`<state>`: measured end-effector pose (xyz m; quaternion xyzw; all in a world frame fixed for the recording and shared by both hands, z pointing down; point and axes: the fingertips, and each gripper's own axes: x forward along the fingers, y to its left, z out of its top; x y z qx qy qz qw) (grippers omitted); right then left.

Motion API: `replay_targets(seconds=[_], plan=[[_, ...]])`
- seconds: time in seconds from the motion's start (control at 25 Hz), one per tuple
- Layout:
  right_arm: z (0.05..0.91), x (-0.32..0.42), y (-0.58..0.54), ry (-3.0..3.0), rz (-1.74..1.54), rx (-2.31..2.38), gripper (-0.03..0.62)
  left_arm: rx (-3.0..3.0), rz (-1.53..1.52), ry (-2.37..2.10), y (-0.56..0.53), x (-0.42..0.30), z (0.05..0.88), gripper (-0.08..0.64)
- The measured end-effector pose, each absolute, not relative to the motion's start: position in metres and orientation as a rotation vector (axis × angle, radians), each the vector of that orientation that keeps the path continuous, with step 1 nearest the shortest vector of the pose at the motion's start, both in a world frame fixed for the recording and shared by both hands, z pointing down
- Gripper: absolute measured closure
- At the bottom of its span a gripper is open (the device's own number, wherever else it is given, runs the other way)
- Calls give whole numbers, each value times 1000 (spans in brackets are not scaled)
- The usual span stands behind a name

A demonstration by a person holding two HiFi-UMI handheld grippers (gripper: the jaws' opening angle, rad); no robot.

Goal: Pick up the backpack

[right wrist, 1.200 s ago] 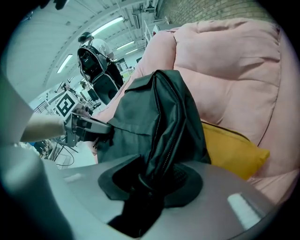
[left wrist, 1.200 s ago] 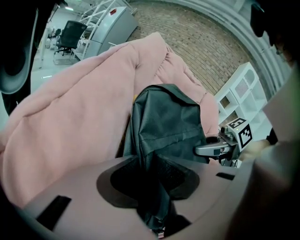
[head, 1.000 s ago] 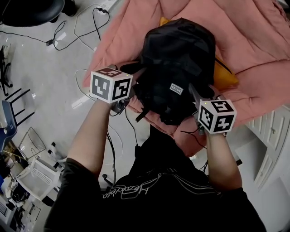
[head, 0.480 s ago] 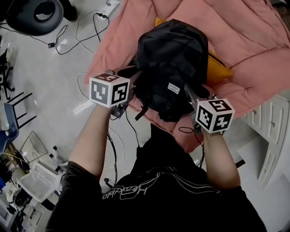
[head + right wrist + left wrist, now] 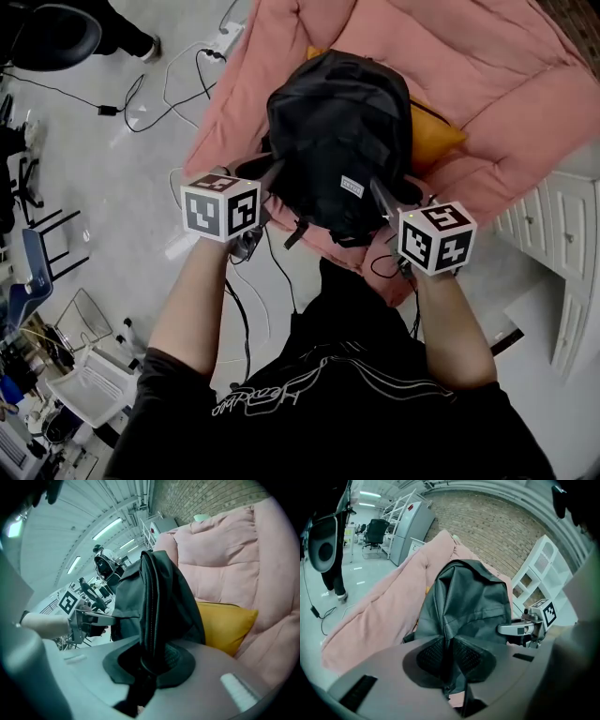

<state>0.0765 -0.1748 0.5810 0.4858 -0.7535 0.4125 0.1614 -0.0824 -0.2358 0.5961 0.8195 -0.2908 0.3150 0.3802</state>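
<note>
In the head view, the black fabric backpack stands upright at the near edge of a pink quilted cover, with a yellow cushion just behind it and the grey floor to the left. The left tongs meet the bag's left side and the right tongs its right side, so it sits between them.

In the left gripper view, the left tongs have just been closing, and their ribbed pads now pinch a fold of the bag's dark fabric. The other tool shows across the bag.

In the right gripper view, the right tongs have likewise just been closing and now clamp a seam of the bag beside its zip.

Both grips look made, so the reaching and pinching are done. What seems left is the lift itself. Whether the base is clear of the cover I cannot tell.
</note>
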Motion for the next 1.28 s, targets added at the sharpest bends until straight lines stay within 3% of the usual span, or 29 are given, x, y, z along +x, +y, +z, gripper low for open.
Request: replay_targets(seconds=[0.96, 1.28], plan=[[445, 53, -127, -2420, 884, 1309, 546, 2235, 627, -868, -172, -112, 451, 509], [358, 44, -59, -2465, 817, 1330, 546, 2325, 570, -877, -104, -122, 360, 511]])
